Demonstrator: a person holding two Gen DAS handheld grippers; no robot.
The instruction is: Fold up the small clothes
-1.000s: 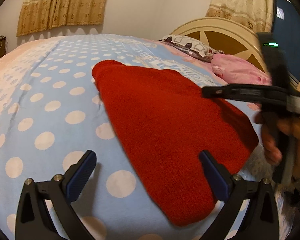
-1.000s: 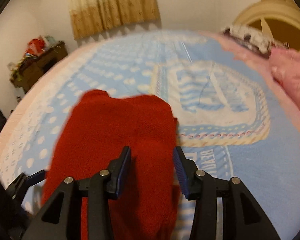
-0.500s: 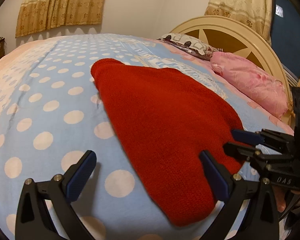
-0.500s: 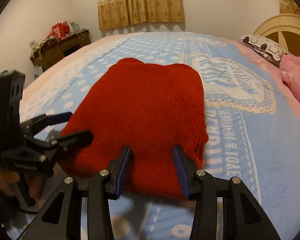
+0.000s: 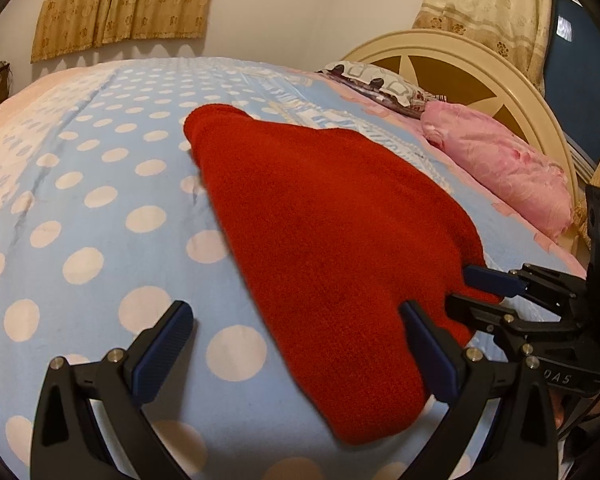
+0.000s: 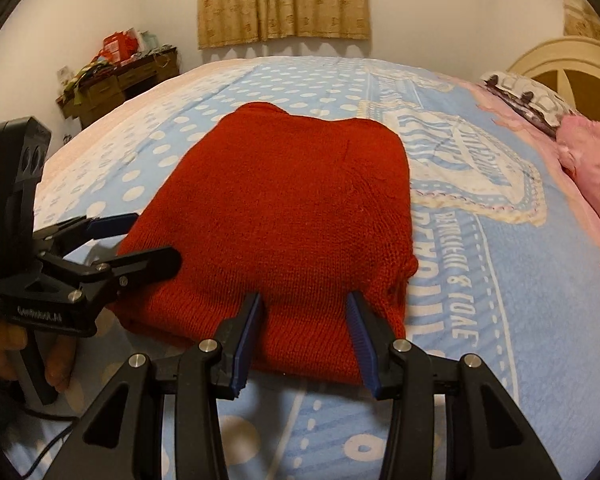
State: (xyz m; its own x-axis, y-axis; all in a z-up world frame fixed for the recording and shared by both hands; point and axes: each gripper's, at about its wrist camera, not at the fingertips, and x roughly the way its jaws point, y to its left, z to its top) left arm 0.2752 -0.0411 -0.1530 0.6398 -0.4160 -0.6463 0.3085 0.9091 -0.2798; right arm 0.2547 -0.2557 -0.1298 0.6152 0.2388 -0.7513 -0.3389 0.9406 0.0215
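**Right gripper closes in on folded red knit**

Since a second ago the right gripper (image 6: pixel 304 332) has dropped to the near edge of the red knit garment (image 6: pixel 284 220), jaws partly open and empty. At left, the left gripper (image 5: pixel 296 340) gapes wide, holding nothing, straddling the garment's corner on the polka-dot bedspread (image 5: pixel 80 208); pink pillow (image 5: pixel 504 172) at right

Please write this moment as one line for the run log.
stage: fold pending | red knit garment: flat on bed | left gripper: jaws open, at near edge | right gripper: jaws open, at near edge
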